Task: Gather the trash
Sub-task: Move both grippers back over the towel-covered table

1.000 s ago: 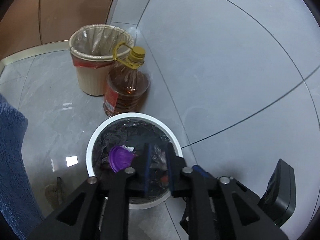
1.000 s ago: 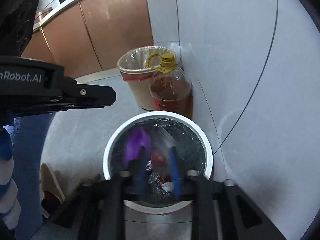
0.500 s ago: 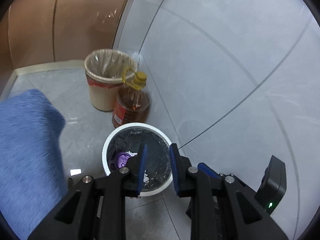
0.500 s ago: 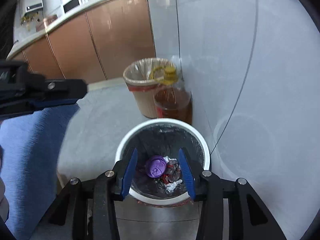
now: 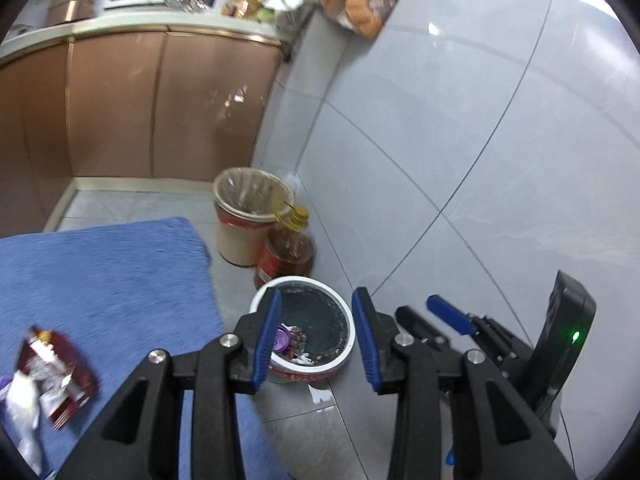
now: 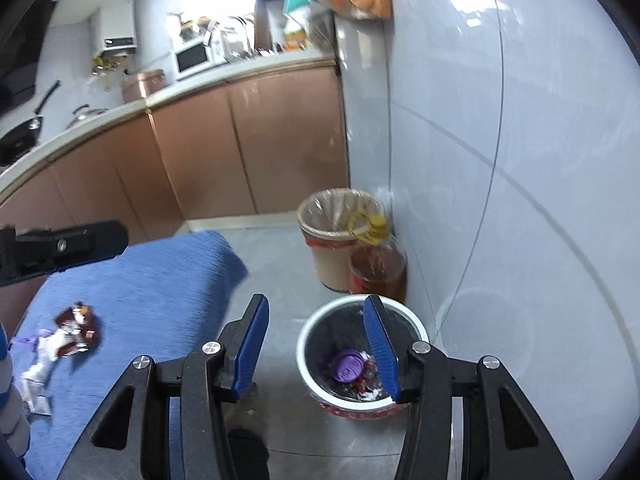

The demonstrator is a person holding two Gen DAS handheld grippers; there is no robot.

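The white bin (image 6: 362, 364) has an open mouth, reachable from above. Behind it an oil bottle (image 6: 378, 266) and a beige bin (image 6: 334, 240) crowd the wall corner (image 6: 394, 216). Grey floor (image 6: 276, 276) separates them from the blue-covered desk (image 6: 152, 300), where 2 wrappers (image 6: 76, 330) lie near its left edge.

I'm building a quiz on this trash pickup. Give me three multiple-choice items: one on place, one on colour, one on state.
1. Where does the red wrapper lie?
A. on the blue cloth
B. in the white bin
C. on the counter

2. What colour is the lid in the white bin?
A. green
B. purple
C. yellow

3. How is the right gripper?
A. shut on a wrapper
B. shut, empty
C. open, empty

Answers: 1 A, it rests on the cloth; 2 B, a purple disc lies among the trash; 3 C, a wide gap separates the fingers.
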